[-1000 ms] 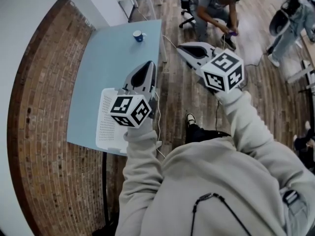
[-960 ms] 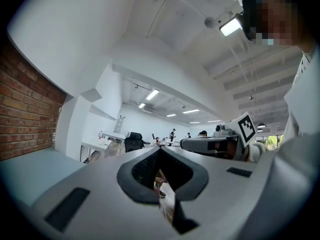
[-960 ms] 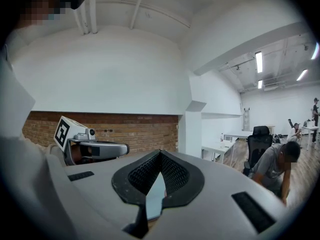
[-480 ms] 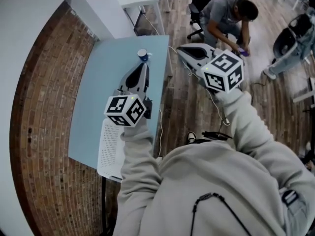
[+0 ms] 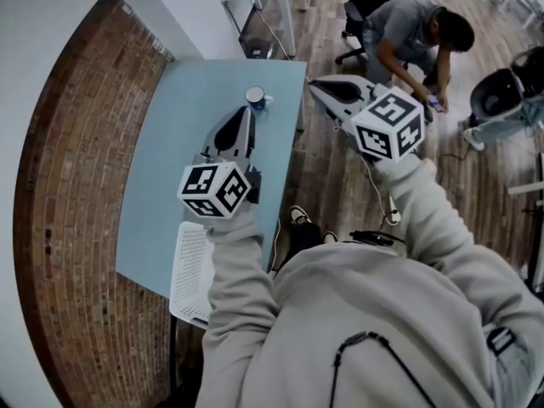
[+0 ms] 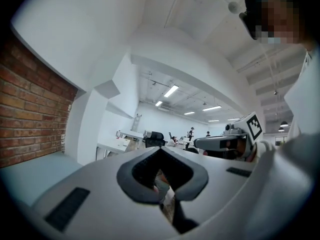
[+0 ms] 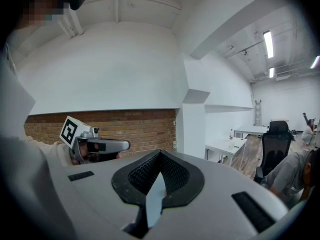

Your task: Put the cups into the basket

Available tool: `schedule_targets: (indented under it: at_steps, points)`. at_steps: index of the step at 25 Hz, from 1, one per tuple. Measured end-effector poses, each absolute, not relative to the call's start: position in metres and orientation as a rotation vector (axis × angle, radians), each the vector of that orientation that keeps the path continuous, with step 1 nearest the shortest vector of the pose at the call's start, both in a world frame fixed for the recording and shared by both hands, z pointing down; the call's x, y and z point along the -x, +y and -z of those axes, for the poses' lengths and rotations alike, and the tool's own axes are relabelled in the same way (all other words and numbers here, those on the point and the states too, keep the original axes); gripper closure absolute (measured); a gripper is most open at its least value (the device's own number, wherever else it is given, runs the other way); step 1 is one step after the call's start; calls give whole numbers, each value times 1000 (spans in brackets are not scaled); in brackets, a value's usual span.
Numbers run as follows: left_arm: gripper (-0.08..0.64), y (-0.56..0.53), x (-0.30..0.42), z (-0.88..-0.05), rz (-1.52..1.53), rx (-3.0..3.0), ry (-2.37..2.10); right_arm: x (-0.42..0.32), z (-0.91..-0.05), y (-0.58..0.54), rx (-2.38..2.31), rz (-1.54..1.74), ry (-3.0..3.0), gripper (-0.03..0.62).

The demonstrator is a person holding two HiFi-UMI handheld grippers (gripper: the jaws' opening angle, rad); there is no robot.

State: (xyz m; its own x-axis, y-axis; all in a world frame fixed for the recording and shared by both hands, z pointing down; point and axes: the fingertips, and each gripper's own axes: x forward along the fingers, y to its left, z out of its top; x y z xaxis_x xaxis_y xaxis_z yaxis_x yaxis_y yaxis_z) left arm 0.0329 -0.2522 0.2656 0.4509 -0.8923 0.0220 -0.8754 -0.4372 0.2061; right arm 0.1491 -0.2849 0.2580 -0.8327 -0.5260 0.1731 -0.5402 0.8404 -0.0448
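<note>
Table blue: cup far end, basket near edge | brick wall beside | left tool, right tool closed

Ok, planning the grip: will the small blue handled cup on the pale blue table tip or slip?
The small blue cup is likely rigid, being mug-shaped with a handle. Upright and squat, it probably resists tipping. Its smooth-looking wall might slip when pinched.

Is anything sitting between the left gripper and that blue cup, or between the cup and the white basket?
Nothing visible blocks either. Only bare table lies between the left gripper and the cup. Between cup and basket, just the left gripper itself hangs over the table.
</note>
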Motion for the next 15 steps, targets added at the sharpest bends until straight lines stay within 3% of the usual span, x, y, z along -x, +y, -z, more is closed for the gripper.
schedule_targets:
  at_steps: [15]
  points:
    - [563,-414,45,-298,167,-2428,-1522,-48,-274,-439,-746,-117,-2802,583]
